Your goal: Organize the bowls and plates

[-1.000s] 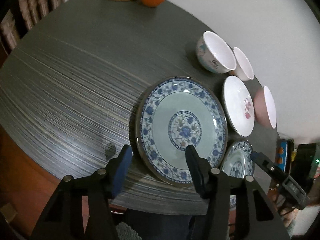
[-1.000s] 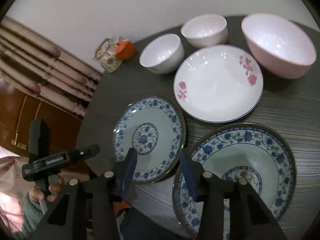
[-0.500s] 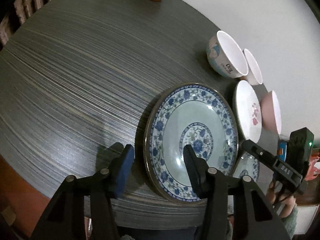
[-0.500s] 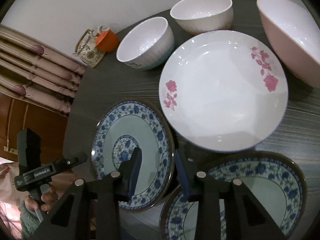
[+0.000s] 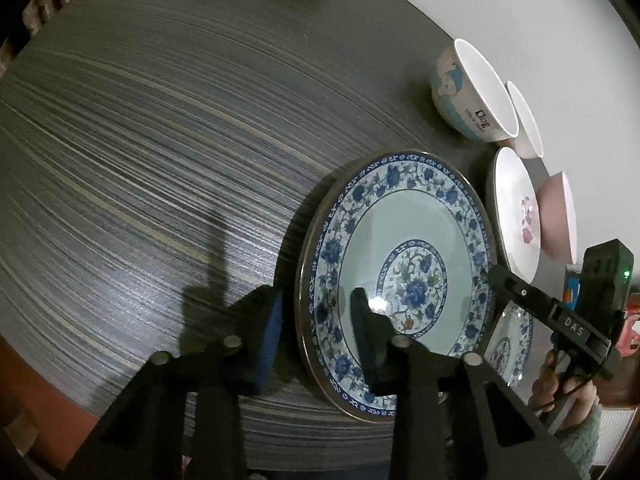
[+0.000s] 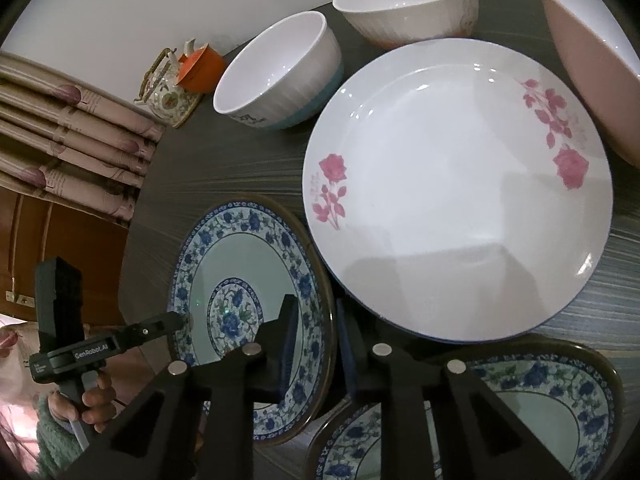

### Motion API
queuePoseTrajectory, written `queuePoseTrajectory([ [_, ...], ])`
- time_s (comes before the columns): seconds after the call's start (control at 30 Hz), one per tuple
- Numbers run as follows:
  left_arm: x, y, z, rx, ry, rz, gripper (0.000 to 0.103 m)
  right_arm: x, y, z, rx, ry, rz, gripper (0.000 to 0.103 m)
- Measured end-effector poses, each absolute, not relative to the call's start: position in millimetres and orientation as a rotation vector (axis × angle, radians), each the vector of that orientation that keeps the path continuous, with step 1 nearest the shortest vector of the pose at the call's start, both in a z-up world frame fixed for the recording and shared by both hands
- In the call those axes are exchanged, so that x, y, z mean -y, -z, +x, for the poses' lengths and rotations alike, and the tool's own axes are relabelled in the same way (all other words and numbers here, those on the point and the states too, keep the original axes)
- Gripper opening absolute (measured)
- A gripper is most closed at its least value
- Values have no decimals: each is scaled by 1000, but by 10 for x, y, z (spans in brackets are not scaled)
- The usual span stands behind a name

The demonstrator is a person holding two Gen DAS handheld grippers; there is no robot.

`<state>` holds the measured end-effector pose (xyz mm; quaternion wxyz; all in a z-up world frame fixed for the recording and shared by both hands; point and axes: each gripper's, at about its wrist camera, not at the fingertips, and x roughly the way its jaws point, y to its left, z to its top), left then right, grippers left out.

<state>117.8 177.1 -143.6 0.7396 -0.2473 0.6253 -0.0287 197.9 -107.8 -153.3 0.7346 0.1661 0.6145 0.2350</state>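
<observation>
left gripper [image 5: 316, 332], right gripper [image 6: 316, 340], jaws closing

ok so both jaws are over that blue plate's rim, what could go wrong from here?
1. The jaws of the left gripper and right gripper have just been closing over opposite rims of the blue-and-white plate; firm contact is unclear. A shallow hold on a glazed rim could slip on lifting.
2. The right gripper's outer finger sits in the narrow gap by the rose plate and second blue plate; it may knock either.
</observation>
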Motion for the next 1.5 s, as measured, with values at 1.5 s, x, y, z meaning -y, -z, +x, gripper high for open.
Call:
queuePoseTrajectory([
  [1.5,-2067,1335,1006,-1291,-14,-318,58,685,1553,1411,-1351,-498,368,13],
])
